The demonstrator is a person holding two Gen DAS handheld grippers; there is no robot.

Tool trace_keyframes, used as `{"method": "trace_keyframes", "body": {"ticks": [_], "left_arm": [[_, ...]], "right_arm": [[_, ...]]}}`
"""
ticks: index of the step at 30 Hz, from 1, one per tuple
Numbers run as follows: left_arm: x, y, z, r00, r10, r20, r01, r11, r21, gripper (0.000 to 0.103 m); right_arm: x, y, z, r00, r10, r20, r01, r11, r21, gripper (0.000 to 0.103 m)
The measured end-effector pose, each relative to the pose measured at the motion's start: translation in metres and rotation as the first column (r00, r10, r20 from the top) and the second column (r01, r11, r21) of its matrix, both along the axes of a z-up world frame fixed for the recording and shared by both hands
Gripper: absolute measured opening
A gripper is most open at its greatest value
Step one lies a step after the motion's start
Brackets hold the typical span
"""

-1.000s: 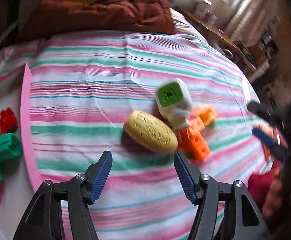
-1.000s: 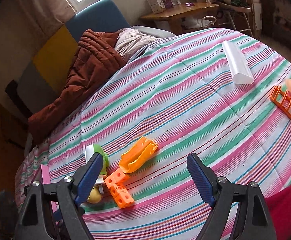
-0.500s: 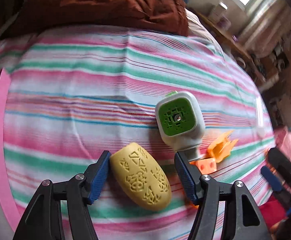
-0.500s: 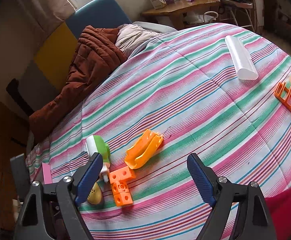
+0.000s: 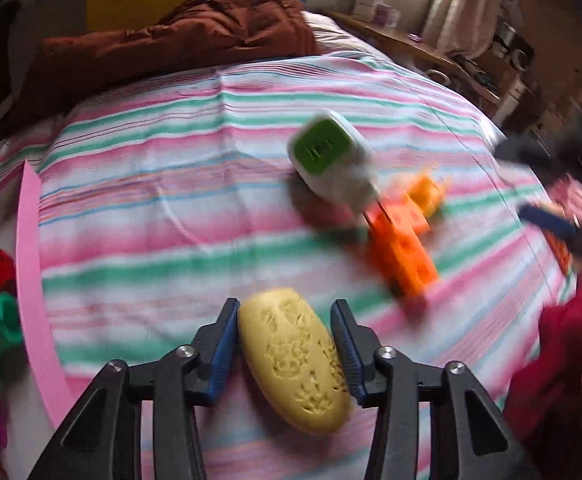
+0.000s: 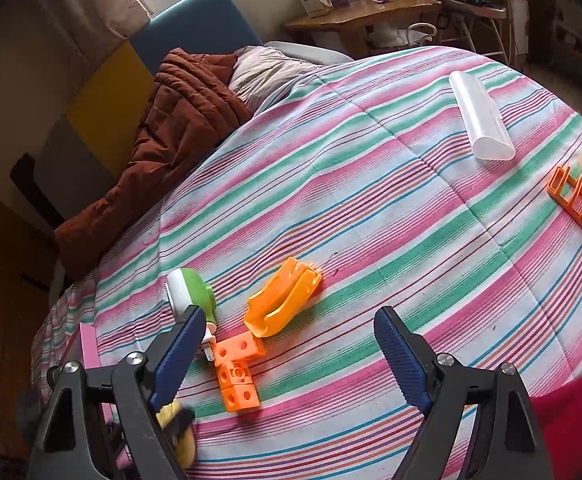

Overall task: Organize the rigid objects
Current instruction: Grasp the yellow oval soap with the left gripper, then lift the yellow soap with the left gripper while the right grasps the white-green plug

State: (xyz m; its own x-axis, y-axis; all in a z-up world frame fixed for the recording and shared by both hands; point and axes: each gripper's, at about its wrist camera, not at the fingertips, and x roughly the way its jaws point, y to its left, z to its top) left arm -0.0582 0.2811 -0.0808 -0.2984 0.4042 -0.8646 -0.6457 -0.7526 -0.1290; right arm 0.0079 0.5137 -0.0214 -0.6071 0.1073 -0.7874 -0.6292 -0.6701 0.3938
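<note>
— Where does the oval piece (image 5: 295, 360) lie?
— On the bed (image 5: 171, 208), between the fingers (image 5: 223, 344) of the left gripper (image 5: 285, 346); the tray (image 5: 35, 280) is to its left, at the bed's edge.
— And beyond it?
— The plug block (image 5: 331, 160) lies farther back and to the right; the cube chain (image 5: 405, 252) is just right of it; the scoop (image 6: 281, 298) is beside those; the tube (image 6: 479, 116) is well apart, far right; the quilt (image 6: 171, 136) is bunched at the back.

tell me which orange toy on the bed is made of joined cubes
The orange cube block piece, lying nearest the right gripper. The other orange toy, just beyond it, is a curved, hollow shell.
</note>
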Motion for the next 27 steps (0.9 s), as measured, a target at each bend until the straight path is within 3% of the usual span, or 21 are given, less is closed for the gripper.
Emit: {"method": "trace_keyframes", "body": {"ticks": [1, 6, 13, 21, 24, 27], "left_arm": [[0.003, 0.004, -0.001, 1.000, -0.010, -0.014, 0.010, 1.000, -0.005, 0.035], [0.037, -0.013, -0.001, 0.994, -0.077, -0.079, 0.075, 0.997, -0.021, 0.032], [0.043, -0.022, -0.002, 0.992, -0.074, -0.101, 0.076, 0.997, 0.022, 0.032], [0.048, -0.029, -0.006, 0.988, -0.070, -0.138, 0.081, 0.994, 0.074, 0.032], [0.049, -0.030, -0.007, 0.986, -0.073, -0.148, 0.085, 0.993, 0.078, 0.032], [0.051, -0.029, -0.008, 0.983, -0.083, -0.167, 0.096, 0.993, 0.072, 0.032]], "right_arm": [[0.000, 0.001, -0.001, 1.000, 0.000, 0.003, 0.000, 1.000, -0.001, 0.087], [-0.006, -0.006, -0.003, 0.999, 0.041, 0.029, -0.041, 0.999, 0.020, 0.085], [-0.020, -0.025, -0.010, 0.986, 0.127, 0.105, -0.136, 0.987, 0.085, 0.081], [-0.026, -0.037, -0.012, 0.979, 0.152, 0.135, -0.169, 0.978, 0.121, 0.070], [-0.028, -0.044, -0.011, 0.976, 0.180, 0.127, -0.195, 0.973, 0.125, 0.062], [-0.031, -0.054, -0.010, 0.968, 0.223, 0.117, -0.237, 0.964, 0.122, 0.060]]}}
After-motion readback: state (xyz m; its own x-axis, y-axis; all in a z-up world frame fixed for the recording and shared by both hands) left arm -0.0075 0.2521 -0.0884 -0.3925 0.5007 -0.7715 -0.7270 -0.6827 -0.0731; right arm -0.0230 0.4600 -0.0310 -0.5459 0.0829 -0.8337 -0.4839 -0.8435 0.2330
